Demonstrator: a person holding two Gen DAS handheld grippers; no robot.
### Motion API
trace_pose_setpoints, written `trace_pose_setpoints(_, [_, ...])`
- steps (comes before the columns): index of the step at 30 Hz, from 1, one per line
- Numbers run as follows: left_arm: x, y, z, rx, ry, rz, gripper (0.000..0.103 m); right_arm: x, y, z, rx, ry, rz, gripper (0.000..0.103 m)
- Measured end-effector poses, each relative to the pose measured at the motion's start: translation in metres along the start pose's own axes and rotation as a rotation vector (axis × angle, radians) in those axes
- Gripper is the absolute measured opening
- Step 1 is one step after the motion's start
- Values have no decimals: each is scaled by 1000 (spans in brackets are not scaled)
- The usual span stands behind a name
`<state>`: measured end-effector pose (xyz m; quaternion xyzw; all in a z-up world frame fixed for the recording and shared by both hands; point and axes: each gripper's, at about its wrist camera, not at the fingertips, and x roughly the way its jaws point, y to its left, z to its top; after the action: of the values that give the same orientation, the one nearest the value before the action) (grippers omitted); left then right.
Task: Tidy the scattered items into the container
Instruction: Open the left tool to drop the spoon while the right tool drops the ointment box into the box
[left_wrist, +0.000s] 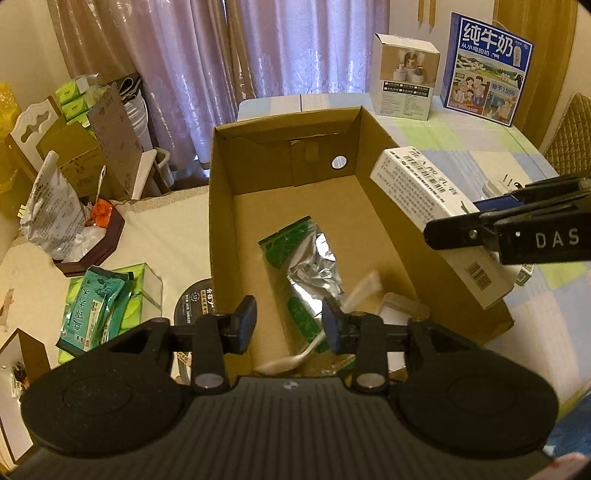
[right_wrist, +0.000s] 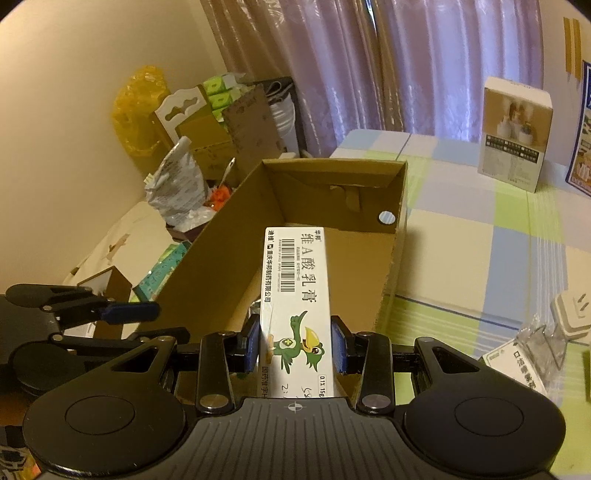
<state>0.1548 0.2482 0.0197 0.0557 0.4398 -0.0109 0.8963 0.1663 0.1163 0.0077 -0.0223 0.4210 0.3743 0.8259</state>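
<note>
**Ann:** On the checked tablecloth (right_wrist: 480, 236) stood the cardboard box (left_wrist: 221, 206), open at the top, with the foil pouch (left_wrist: 314, 269) and a white plastic spoon (left_wrist: 291, 360) already lying on its floor.

**Ben:** And the 2 grippers, where did each one sit?

**Ann:** Both were at the box's near end. The right gripper (right_wrist: 294, 341) had its pads clamped on the sides of the white ointment carton (right_wrist: 295, 295), close to the carton's near end.

**Ben:** So which way did the carton's long axis run?

**Ann:** Straight ahead from the fingers, over the box's right-hand side and toward its far wall. It hung above the box rather than resting on anything, so a release would probably have dropped it inside or onto the rim; the right hand was clearly the nearer 1 for that move.

**Ben:** The left gripper (left_wrist: 290, 321)?

**Ann:** Its pads stood slightly apart with nothing gripped between them, poised over the spoon and the pouch, which lay below in the box.
</note>
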Motion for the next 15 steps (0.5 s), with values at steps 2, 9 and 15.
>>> trace_pose_setpoints(2, [0,2,-1,-5,-1,3,34,2,-3,-1,8,4,3,35])
trace_pose_setpoints(9, [-4,5,-4,-19,-10,7,40,3,-1,-2,18,0,15,36])
trace_pose_setpoints(15, [-9,5,-4,-29,-25,3,55,-3,4,1,9,-41,51,58])
